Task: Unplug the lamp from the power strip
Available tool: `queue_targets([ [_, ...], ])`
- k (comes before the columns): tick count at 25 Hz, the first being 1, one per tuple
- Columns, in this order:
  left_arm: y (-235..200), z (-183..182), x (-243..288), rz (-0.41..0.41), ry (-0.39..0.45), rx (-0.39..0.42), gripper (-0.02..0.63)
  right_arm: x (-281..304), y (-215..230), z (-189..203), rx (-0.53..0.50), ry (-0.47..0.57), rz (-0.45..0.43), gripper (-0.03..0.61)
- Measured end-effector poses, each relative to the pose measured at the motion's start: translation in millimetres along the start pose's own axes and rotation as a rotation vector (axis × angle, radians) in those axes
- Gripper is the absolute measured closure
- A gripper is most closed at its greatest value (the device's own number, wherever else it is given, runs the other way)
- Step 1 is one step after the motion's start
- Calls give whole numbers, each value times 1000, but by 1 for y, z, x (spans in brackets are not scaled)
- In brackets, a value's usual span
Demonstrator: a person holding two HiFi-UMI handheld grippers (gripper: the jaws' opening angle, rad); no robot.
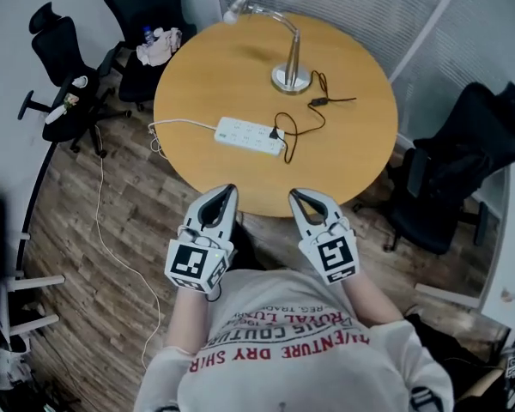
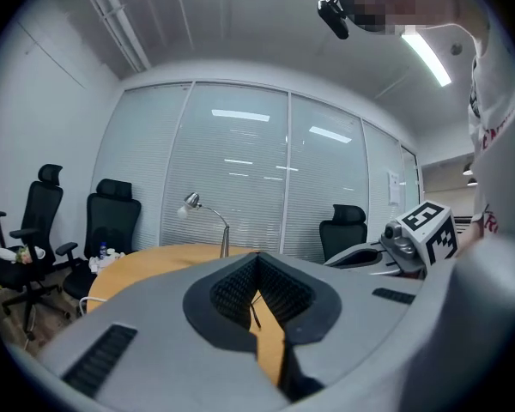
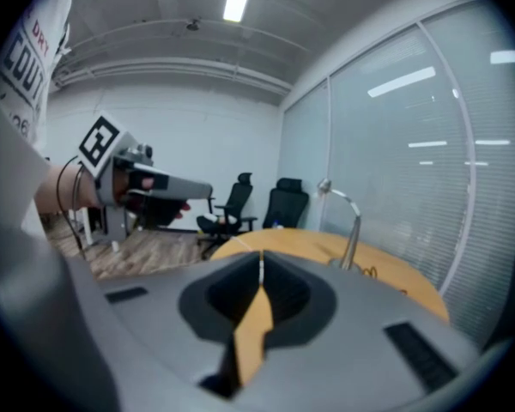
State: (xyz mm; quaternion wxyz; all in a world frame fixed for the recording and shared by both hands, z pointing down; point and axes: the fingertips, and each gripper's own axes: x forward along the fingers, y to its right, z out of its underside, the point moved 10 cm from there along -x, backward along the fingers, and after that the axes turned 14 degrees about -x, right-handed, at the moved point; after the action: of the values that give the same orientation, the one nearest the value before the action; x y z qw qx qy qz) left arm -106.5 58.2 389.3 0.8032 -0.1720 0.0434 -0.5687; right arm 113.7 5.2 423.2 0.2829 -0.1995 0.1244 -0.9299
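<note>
Head view: plug (image 1: 276, 133) in power strip (image 1: 243, 134), well beyond left gripper (image 1: 232, 189) and right gripper (image 1: 293, 194), fingers closed, empty.

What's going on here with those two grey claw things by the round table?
A person holds a left gripper and a right gripper at the near edge of the table. Both are shut and empty. The lamp is plugged into the power strip by its black cord. Neither gripper touches any of it.

Head camera looks steeply down on the round table (image 1: 206, 84); both gripper cameras look low across it, sharing the lamp (image 1: 293, 54).
</note>
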Motion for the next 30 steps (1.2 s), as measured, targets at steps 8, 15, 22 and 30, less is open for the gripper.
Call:
queue_targets([
  [8,-87,-49,79,178,-74,25,586,78,31,-20,113,-78,163,549],
  [15,-153,-65,153,327,-193,28,586,138,57,-19,213,-214,273,549],
  [22,-190,-57,188,434,-327,0,586,172,63,-7,314,-325,337,548],
  [30,-204,5,222,439,-495,80,586,198,70,29,358,-467,218,543],
])
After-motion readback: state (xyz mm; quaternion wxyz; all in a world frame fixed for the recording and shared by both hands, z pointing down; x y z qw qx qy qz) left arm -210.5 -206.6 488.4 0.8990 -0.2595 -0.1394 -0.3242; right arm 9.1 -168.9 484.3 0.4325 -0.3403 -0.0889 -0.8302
